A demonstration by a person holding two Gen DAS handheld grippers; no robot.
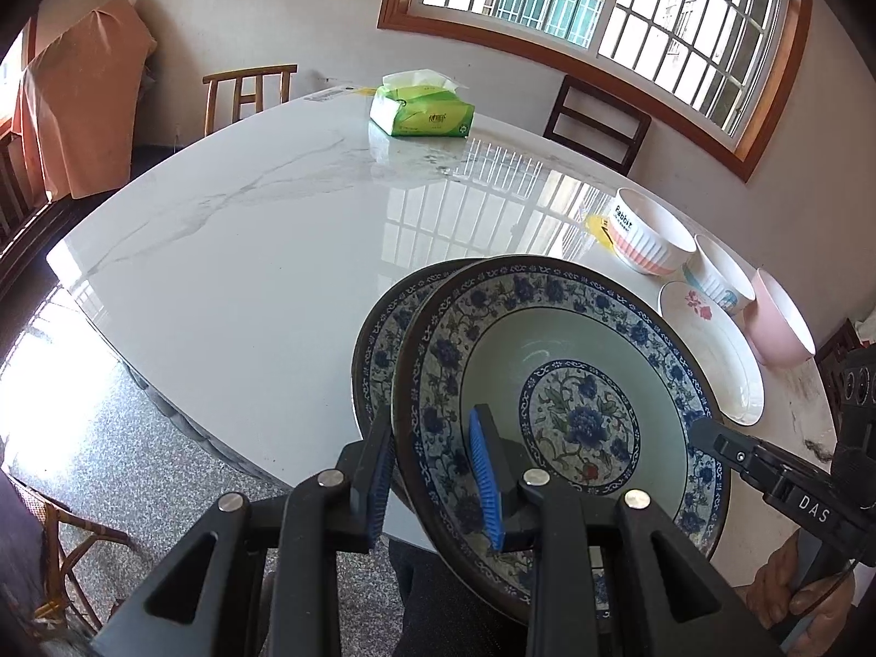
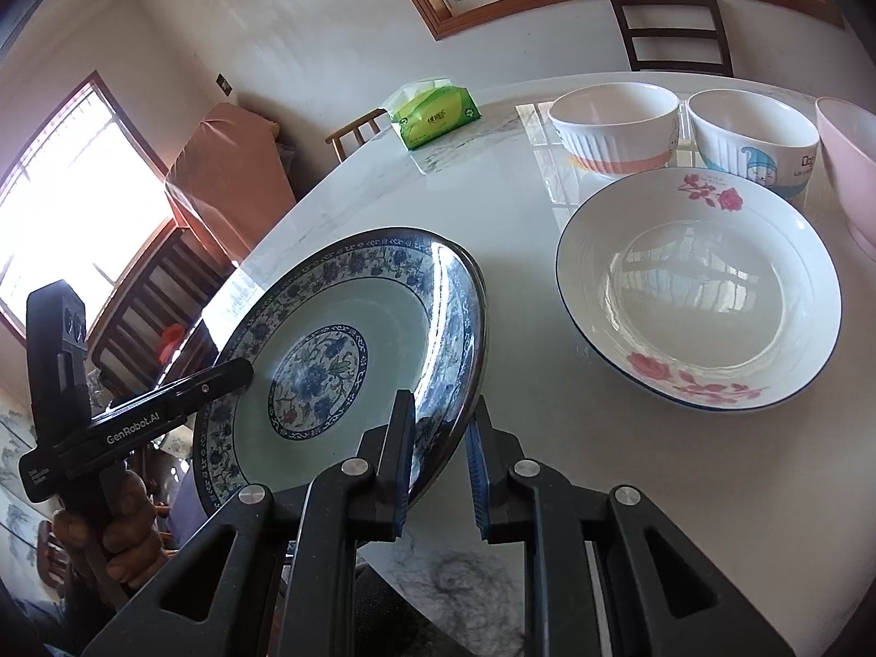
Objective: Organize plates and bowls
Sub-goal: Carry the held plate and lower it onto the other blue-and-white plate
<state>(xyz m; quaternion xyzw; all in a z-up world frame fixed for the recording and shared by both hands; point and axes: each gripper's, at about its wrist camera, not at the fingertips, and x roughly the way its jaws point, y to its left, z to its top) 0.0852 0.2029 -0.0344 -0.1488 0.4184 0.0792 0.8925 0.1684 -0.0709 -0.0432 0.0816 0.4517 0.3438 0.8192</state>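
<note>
Left wrist view aimed steeply down along fingers, close over blue-patterned plate (image 1: pixel 569 399). Right wrist view likewise, from opposite rim. Shared: plate, marble table (image 1: pixel 246 252), tissue pack (image 1: pixel 421 115), bowls.

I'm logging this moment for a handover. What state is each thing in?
Blue floral plate: lifted, tilted, gripped at both rims.
Second blue plate: behind it, partly hidden.
Left hand-held gripper: shut on plate.
Right hand-held gripper: shut on plate.
Rose plate: flat, empty.
Three bowls: upright, empty.
Tissue pack: open.
</note>
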